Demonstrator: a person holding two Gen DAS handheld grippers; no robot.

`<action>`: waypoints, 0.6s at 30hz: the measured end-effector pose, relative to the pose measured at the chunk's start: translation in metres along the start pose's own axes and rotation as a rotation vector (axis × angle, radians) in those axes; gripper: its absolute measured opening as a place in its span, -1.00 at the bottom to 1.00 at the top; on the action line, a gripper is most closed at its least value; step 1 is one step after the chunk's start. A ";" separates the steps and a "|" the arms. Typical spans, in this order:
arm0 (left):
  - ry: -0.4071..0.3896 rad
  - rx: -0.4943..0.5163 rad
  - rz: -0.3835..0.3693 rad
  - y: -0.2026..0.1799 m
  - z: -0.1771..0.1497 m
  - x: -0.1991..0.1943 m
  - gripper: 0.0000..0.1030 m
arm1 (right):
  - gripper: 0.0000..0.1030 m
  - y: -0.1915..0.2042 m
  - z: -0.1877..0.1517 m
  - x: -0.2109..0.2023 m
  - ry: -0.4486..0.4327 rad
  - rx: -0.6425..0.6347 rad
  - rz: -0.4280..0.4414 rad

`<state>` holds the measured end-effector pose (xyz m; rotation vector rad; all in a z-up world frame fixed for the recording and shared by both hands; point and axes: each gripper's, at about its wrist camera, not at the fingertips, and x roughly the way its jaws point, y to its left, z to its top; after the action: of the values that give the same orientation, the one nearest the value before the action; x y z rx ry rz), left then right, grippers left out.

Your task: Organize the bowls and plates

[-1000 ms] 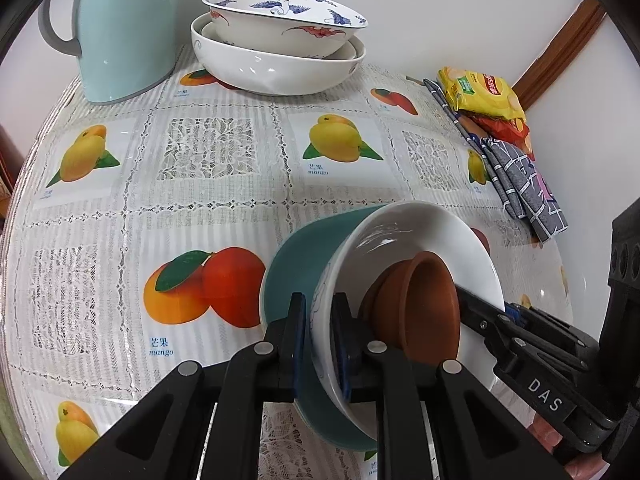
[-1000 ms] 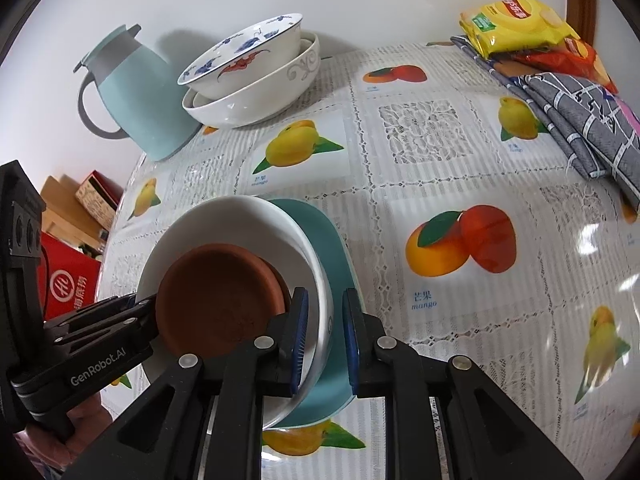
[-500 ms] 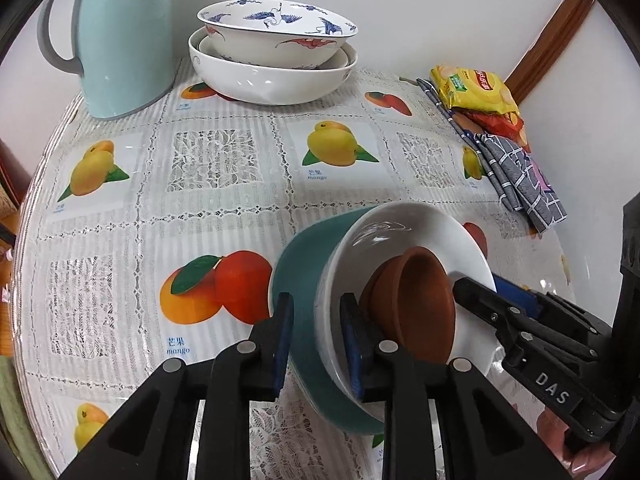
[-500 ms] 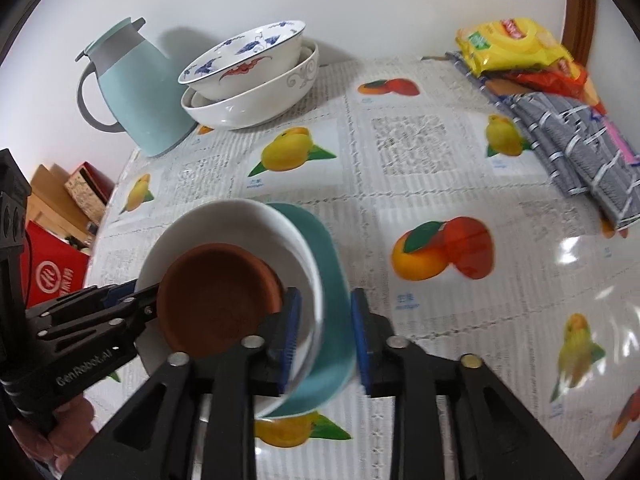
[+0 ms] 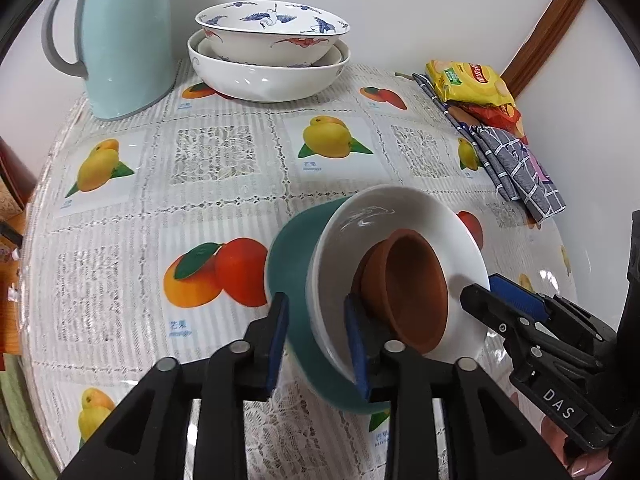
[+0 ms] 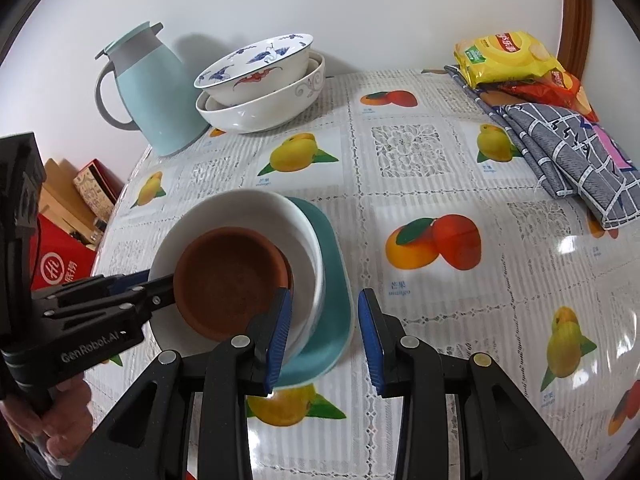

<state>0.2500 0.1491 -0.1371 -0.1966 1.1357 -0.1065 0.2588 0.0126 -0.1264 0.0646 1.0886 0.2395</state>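
Observation:
A stack sits on the table near its front: a teal plate [image 5: 292,256] [image 6: 334,276] at the bottom, a white bowl [image 5: 404,216] [image 6: 240,212] on it, and a small brown dish [image 5: 412,280] [image 6: 228,276] inside the bowl. My left gripper [image 5: 316,338] is open, its jaws straddling the near rims of the bowl and plate without clamping. My right gripper [image 6: 324,338] is open, straddling the opposite rims. Each gripper shows in the other's view, the right one [image 5: 508,304] and the left one [image 6: 132,292].
Two nested large bowls, a blue-patterned one [image 5: 272,36] [image 6: 260,64] in a white one [image 5: 268,80] [image 6: 272,104], stand at the back beside a light-blue jug [image 5: 124,36] [image 6: 156,96]. Snack packets [image 5: 472,84] [image 6: 504,60] and a folded grey cloth [image 5: 516,168] [image 6: 572,156] lie at the right.
Both grippers have opened, letting go of the bowl and plate rims they clamped. The stack has settled lower on the table.

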 end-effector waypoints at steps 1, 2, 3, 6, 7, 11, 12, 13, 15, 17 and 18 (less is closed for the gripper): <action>-0.007 0.001 0.010 -0.001 -0.001 -0.002 -0.26 | -0.33 -0.001 -0.001 0.000 0.002 0.003 0.004; -0.017 0.000 0.015 -0.001 -0.003 -0.006 -0.22 | -0.33 -0.001 -0.002 -0.001 0.002 0.006 0.008; -0.021 -0.001 0.014 -0.001 -0.003 -0.008 -0.21 | -0.33 -0.002 -0.004 -0.004 -0.001 0.009 0.013; -0.028 -0.004 0.026 -0.001 -0.008 -0.016 -0.21 | -0.33 -0.002 -0.008 -0.012 -0.005 0.018 0.030; -0.031 -0.005 0.035 -0.003 -0.009 -0.018 -0.20 | -0.33 -0.002 -0.010 -0.016 -0.010 0.016 0.035; -0.055 -0.009 0.064 -0.010 -0.019 -0.032 0.02 | -0.23 -0.003 -0.019 -0.036 -0.032 0.004 0.019; -0.063 -0.014 0.068 -0.012 -0.021 -0.036 0.08 | -0.17 -0.005 -0.022 -0.044 -0.044 0.008 0.009; -0.072 -0.021 0.072 -0.014 -0.025 -0.041 0.10 | -0.06 -0.007 -0.025 -0.050 -0.055 0.012 0.000; -0.090 -0.019 0.079 -0.020 -0.030 -0.049 0.20 | -0.02 -0.012 -0.031 -0.065 -0.084 0.015 -0.026; -0.109 -0.019 0.085 -0.026 -0.036 -0.058 0.28 | 0.04 -0.016 -0.036 -0.078 -0.106 0.015 -0.053; -0.121 -0.022 0.091 -0.030 -0.041 -0.064 0.32 | 0.06 -0.018 -0.040 -0.088 -0.125 0.012 -0.076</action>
<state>0.1864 0.1278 -0.0907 -0.1684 1.0240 -0.0012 0.1880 -0.0270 -0.0718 0.0483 0.9665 0.1589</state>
